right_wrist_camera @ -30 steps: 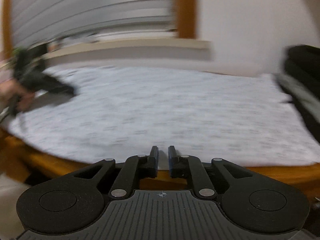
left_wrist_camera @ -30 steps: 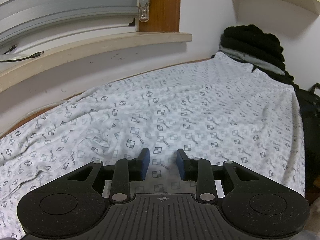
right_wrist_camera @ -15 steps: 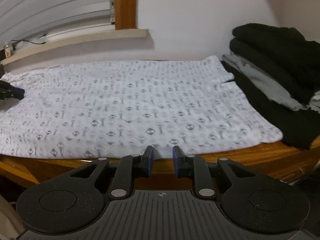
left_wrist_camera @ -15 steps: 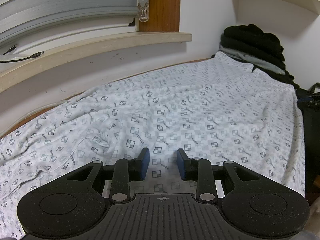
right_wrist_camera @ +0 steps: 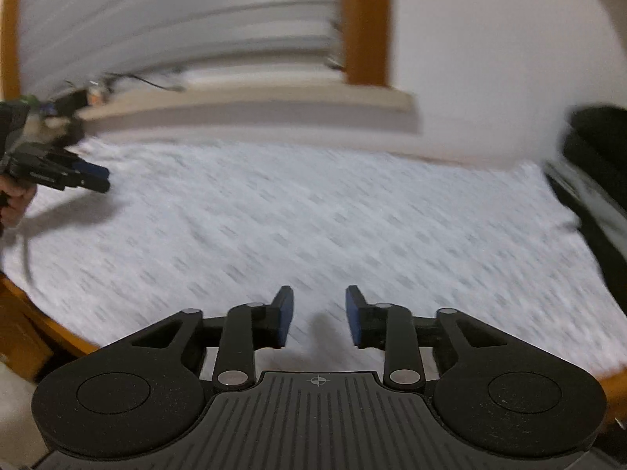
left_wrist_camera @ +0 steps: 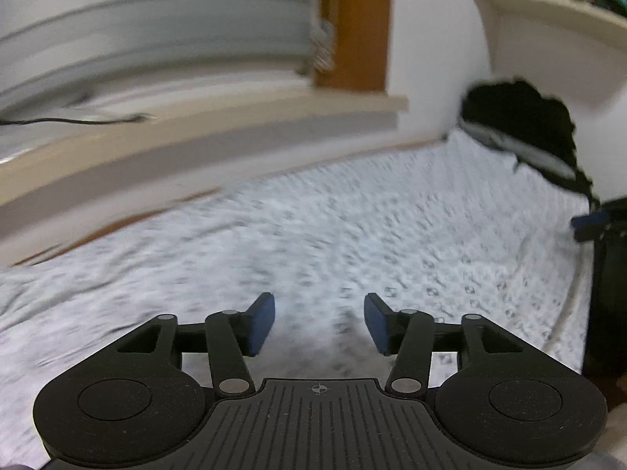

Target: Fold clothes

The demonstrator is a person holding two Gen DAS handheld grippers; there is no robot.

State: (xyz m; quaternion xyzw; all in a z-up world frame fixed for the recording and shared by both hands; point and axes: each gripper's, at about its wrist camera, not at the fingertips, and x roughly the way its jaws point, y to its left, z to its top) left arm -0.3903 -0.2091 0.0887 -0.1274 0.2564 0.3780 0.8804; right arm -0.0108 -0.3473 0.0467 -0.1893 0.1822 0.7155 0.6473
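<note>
Both views smearing with motion blur. Print on white patterned garment (left_wrist_camera: pixel 352 227) reading only as grey streaks, motifs not telling apart. Dark folded pile (right_wrist_camera: pixel 595 164) running off right edge of right wrist view, layers blurring together. Person's hand (right_wrist_camera: pixel 13 199) cutting off at left edge. Small items on windowsill (right_wrist_camera: pixel 243 105) blurring past recognition.

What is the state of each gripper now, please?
Left gripper: jaws opening, empty, above the patterned garment.
Right gripper: jaws opening, empty, above the same garment.
</note>
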